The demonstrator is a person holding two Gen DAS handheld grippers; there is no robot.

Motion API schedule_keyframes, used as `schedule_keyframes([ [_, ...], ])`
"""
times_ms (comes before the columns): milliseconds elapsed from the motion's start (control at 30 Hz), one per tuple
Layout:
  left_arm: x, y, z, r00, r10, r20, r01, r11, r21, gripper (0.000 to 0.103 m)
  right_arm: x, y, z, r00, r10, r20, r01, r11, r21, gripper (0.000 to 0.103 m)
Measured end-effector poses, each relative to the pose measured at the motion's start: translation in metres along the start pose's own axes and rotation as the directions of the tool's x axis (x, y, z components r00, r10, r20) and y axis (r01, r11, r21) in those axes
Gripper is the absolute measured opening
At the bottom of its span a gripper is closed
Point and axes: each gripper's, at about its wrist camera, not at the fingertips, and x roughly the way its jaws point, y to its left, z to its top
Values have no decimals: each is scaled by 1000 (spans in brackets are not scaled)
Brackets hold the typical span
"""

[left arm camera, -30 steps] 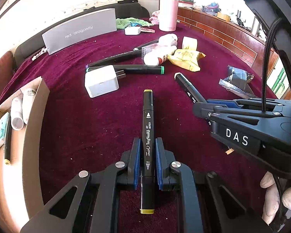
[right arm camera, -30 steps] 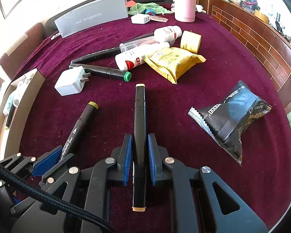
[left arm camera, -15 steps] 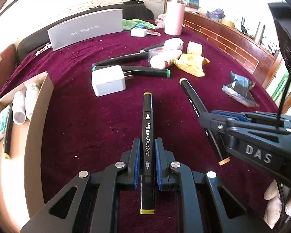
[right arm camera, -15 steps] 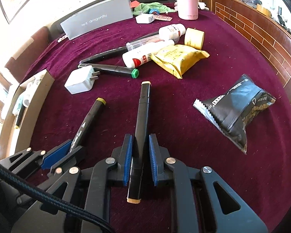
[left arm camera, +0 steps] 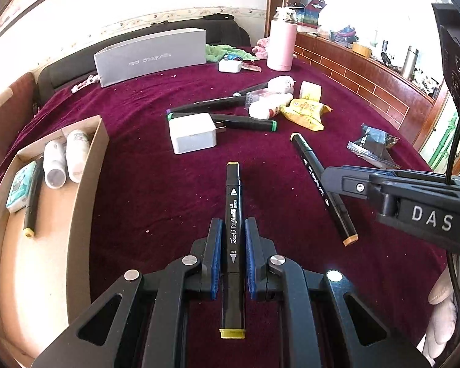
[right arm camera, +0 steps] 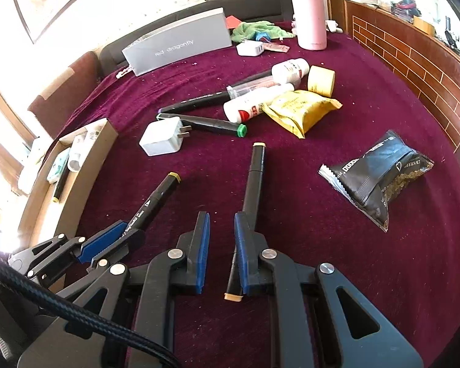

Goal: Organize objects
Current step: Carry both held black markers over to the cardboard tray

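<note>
Left tongs (left arm camera: 232, 245): pressed together on the yellow-capped marker (left arm camera: 233, 202), pinched mid-barrel, which points to 12 o'clock, clear of the cloth as far as we can judge.
Right tongs (right arm camera: 220, 245): drawn in. The tan-capped marker (right arm camera: 254, 178) sits skewed along the 3 o'clock finger with bare cloth showing between the pads. We judge it is caught only low down, a poor hold.
Spacing: in the left wrist view the right tongs stand at 3 o'clock of the left, near but apart.
Cardboard box (left arm camera: 86, 184): at 9 o'clock of the left tongs. It already holds two white bottles (left arm camera: 54, 168), one marker (left arm camera: 32, 211) and a pale packet (left arm camera: 20, 188).
Left on the cloth, 12 to 2 o'clock: charger (left arm camera: 193, 133), green-capped marker (left arm camera: 248, 122), another dark marker (left arm camera: 208, 104), more bottles (left arm camera: 268, 109), yellow packet (left arm camera: 306, 113), tape roll (left arm camera: 310, 90), black packet (left arm camera: 372, 144).
Progress: we judge it under half done. Two markers are in hand and not yet boxed.
</note>
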Motion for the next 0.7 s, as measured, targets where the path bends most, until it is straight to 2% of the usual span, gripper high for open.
schedule_keyframes([
  [233, 2, 24, 0, 998, -59, -10, 58, 994, -89, 12, -3, -3, 1, 1000, -7, 1, 7, 1000, 11, 15],
  [267, 3, 25, 0, 997, -70, -11, 68, 993, -94, 12, -2, -8, 2, 1000, -25, 7, 25, 999, 28, 20],
  [367, 10, 24, 3, 997, -71, -24, 68, 993, -97, 12, 0, -17, 6, 996, -89, 22, 88, 995, 47, 44],
  [400, 12, 23, 3, 997, -66, -29, 63, 993, -95, 12, 3, -18, 8, 994, -110, 22, 109, 993, 44, 47],
  [567, 29, 15, 9, 996, -32, -79, 27, 998, -63, 12, 24, -11, 17, 993, -118, -15, 118, 993, 7, 47],
  [700, 30, 4, 8, 996, 21, -83, -20, 1000, 6, 12, 50, 1, 17, 979, -190, -68, 187, 981, -52, 46],
])
